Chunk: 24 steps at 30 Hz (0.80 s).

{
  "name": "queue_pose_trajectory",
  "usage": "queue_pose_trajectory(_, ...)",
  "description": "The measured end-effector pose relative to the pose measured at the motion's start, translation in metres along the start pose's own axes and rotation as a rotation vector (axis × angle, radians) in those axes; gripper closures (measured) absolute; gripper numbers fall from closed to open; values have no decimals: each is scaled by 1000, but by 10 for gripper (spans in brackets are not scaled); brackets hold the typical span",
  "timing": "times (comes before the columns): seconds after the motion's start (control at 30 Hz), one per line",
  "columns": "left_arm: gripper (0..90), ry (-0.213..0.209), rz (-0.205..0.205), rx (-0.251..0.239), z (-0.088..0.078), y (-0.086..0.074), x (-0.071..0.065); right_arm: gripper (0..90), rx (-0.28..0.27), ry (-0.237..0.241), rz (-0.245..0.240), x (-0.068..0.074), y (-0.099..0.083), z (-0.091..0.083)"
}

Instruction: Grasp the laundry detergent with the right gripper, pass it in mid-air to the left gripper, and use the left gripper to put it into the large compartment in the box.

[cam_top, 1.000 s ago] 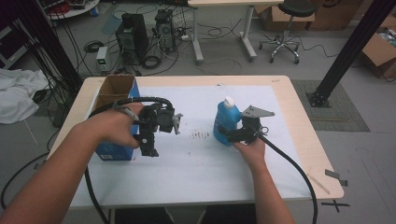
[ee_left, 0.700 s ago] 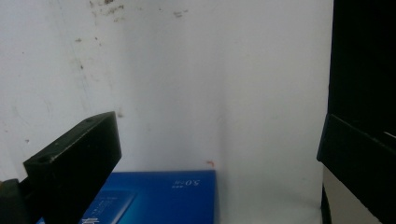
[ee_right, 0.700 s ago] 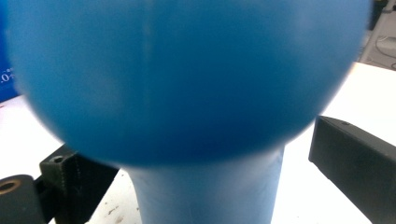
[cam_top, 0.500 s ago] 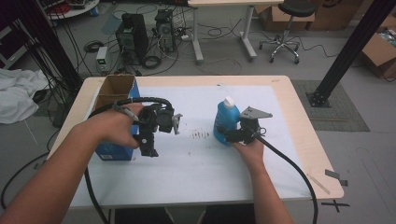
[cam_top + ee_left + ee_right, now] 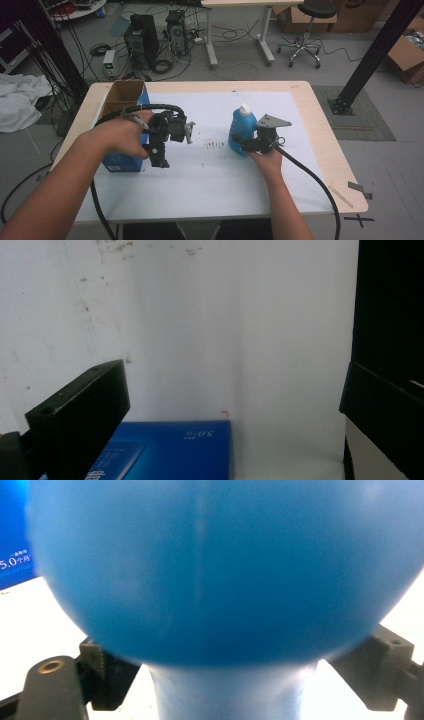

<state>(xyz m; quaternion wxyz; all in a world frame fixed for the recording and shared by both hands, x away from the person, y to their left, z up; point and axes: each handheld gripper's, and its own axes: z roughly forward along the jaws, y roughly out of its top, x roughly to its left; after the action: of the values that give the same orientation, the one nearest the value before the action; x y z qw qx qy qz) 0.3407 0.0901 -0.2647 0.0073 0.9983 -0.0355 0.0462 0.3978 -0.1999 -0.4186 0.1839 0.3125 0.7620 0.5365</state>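
Right tool [image 5: 245, 145] clamps the blue bottle [image 5: 241, 131] low; we keep it upright. Left tool [image 5: 161, 156] gapes wide, empty, over the box [image 5: 121, 162].

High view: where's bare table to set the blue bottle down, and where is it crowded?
Free: the white mat near the person, between both forearms, and the far strip behind the blue bottle. Crowded: the left edge, where the left gripper hangs beside the blue box. Small dark specks lie mid-table. The right gripper is around the bottle.
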Motion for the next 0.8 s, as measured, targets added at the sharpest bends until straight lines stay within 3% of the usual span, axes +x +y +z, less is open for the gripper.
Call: queue_pose_trajectory(0.8, 1, 0, 1, 11, 1, 2, 1, 288, 11, -9, -46, 2, -1, 1)
